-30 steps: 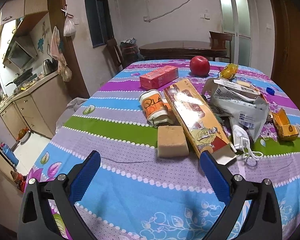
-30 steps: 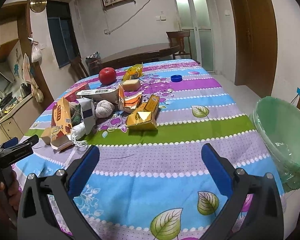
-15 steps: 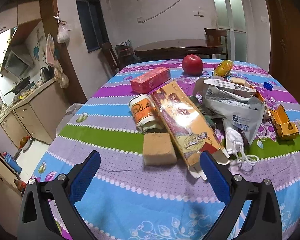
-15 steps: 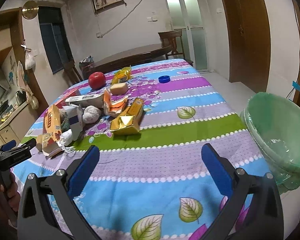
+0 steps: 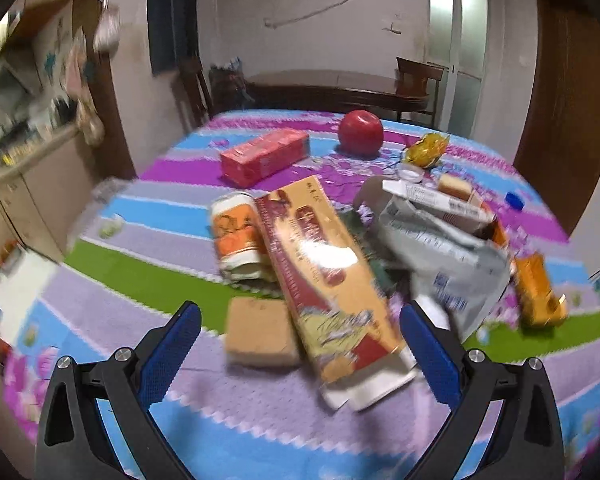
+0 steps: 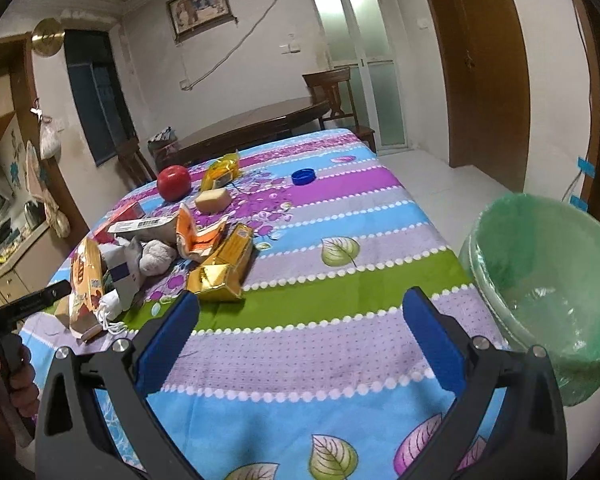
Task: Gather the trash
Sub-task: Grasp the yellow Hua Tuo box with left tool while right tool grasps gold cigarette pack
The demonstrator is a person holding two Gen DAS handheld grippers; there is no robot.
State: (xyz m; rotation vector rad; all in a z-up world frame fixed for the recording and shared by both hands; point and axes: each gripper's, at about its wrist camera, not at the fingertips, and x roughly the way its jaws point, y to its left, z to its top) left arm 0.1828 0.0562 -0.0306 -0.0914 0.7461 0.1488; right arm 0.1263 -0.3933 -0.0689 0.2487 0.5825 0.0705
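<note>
left wrist view shows the left hand-held gripper (image 5: 300, 354) spread wide and holding nothing, low over the striped table (image 5: 260, 432), its 2 blue fingers flanking a tan block (image 5: 260, 338) and the near end of a long printed carton (image 5: 328, 276). an orange can (image 5: 238, 236) lies touching the carton's left edge, a crumpled grey bag (image 5: 444, 252) to its right. right hand-held gripper (image 6: 300, 354) also gapes empty, level above bare cloth, with a green-lined bin (image 6: 548, 280) just off the table's right edge. a hand (image 6: 18, 380) grips the left tool's handle.
</note>
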